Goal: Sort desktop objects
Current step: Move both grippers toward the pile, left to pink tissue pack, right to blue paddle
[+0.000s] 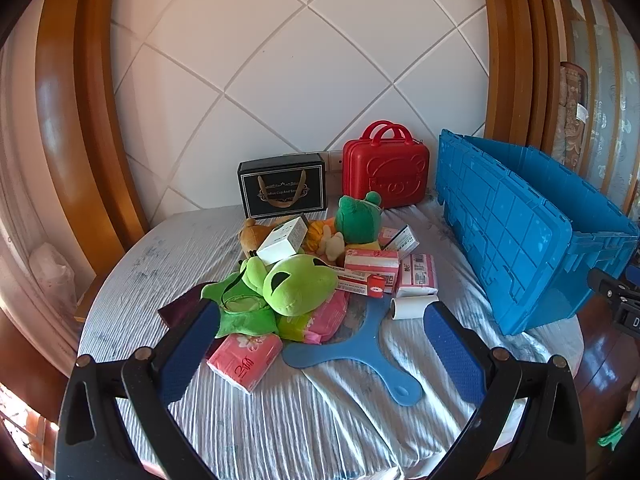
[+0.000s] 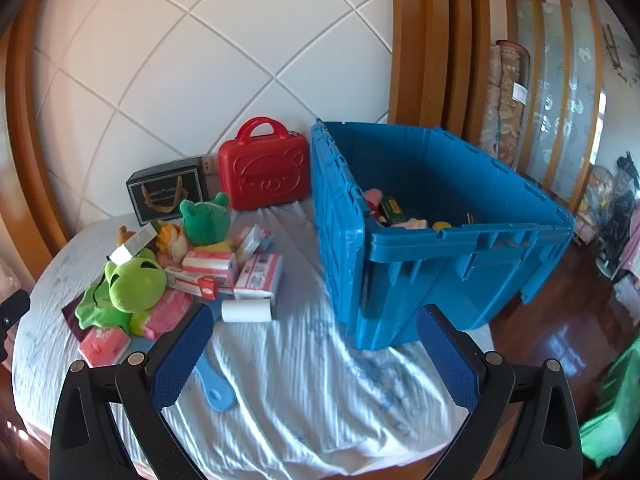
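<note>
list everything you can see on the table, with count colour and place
storage crate: 1, blue, right side of table, open, small items inside
toy suitcase: 1, red, back by the wall
gift box: 1, black with gold print, back, left of suitcase
frog plush: 1, light green, front of pile
plush: 1, dark green, back of pile
bear plush: 1, brown, partly hidden under white carton
carton: 1, white, on pile
tissue pack: 1, pink, front of pile
paper roll: 1, white, beside pile
boomerang: 1, blue, flat on cloth
tablecloth: 1, pale striped
left gripper: open, empty
right gripper: open, empty
</note>
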Available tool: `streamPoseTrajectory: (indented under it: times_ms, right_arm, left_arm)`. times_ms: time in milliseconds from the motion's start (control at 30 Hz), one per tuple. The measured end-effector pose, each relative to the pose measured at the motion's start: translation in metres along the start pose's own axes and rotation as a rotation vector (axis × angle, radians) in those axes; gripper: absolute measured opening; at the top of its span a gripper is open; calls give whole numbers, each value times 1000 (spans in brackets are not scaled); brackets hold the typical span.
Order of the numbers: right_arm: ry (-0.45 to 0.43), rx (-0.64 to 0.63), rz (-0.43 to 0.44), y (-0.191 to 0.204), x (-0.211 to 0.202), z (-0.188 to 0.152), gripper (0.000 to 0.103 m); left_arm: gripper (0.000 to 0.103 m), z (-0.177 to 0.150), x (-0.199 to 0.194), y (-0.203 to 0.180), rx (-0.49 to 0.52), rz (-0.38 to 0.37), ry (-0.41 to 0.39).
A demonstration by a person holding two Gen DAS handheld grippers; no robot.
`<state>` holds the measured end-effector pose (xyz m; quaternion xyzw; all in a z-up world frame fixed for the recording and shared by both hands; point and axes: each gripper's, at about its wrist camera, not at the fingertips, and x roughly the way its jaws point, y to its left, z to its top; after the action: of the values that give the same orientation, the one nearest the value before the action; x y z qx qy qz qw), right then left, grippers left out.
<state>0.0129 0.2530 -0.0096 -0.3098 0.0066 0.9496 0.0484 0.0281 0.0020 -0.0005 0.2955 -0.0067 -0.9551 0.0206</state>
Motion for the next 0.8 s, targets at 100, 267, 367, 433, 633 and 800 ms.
streamPoseTrajectory:
  times_ms: [100,267,367,433,633,800]
  right_arm:
    - [3,-7,3,0,2,-1,103]
    - [11,-14,6,-2,5,-2,103]
    - [17,-21,10,-4,7,-3,103]
    - [19,-30,14,-4,9,-4,103]
    - [32,-71,95,1,22,-10,103]
    - [102,-119,222,23,53,-19,103]
  left_arm:
    - [103,-1,0,1,-6,5,4]
    - [103,-4,2,3,-19,9,20]
    - [103,-7,5,8,-32,-6,41]
    - [103,-9,7,14,-45,10,57]
    - [103,-23,16,48,-97,125,92]
    - [103,-45,27,88,-156,213,123]
